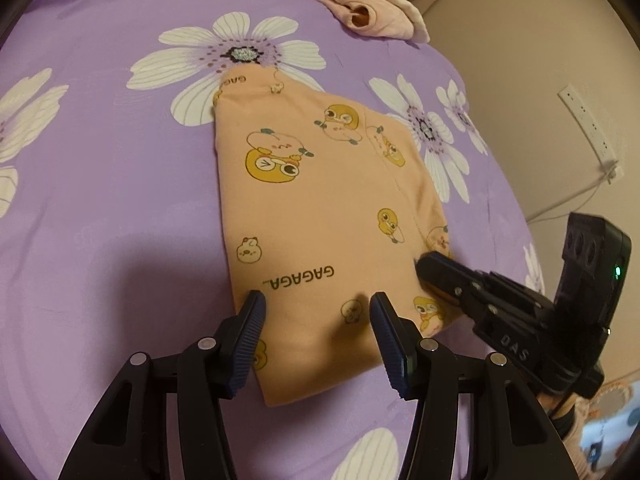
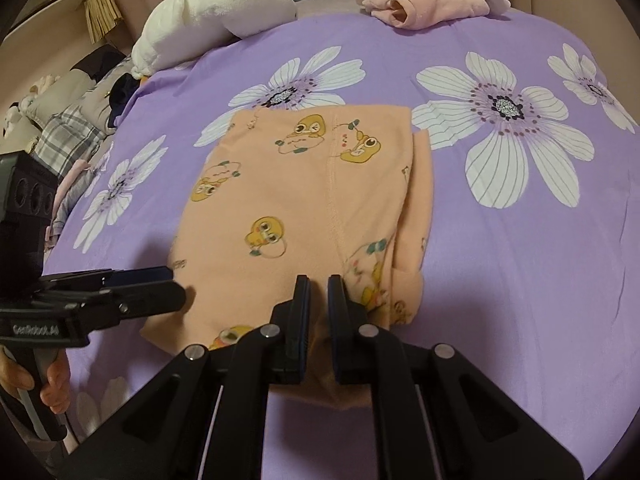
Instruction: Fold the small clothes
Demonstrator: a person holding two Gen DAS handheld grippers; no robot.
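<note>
Hidden, cropped and unreadable parts

The orange garment's (image 2: 304,216) near hem lies behind the right gripper's (image 2: 319,292) fingers at lower centre of the right wrist view, and whether the pads pinch cloth cannot be told. In the left wrist view the right gripper's tips (image 1: 430,268) are blurred at the garment's right edge. A hand (image 2: 54,384) is cut off at lower left. The pink folded clothes (image 1: 372,8) are cropped by the top edge.
</note>
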